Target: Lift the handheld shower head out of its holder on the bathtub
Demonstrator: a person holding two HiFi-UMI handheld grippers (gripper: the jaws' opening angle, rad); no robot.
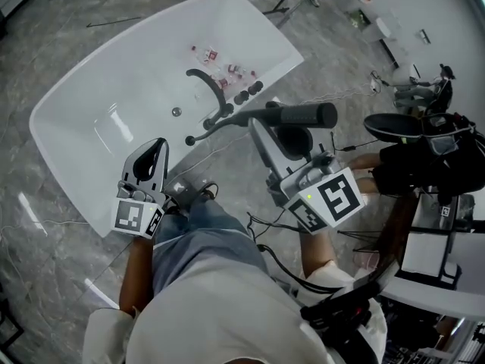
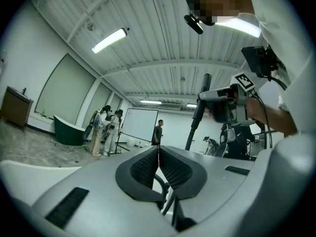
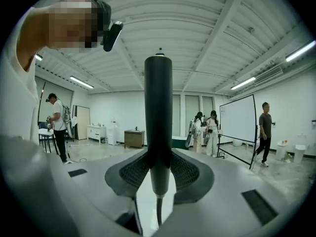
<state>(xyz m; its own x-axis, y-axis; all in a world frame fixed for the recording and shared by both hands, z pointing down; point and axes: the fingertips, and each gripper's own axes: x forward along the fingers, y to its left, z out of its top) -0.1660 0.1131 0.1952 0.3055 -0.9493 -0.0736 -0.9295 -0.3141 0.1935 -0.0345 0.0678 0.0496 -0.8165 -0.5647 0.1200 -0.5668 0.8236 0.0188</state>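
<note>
Two grippers showed: the right gripper pinched the shower head clear of the tub; the left gripper was pressed together, empty.

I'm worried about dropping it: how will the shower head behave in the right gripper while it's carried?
The shower head has a smooth, round dark handle, so it may twist or slide in the right gripper. Its hose hangs from the lower end and will probably tug it back. The handle itself looks rigid.
</note>
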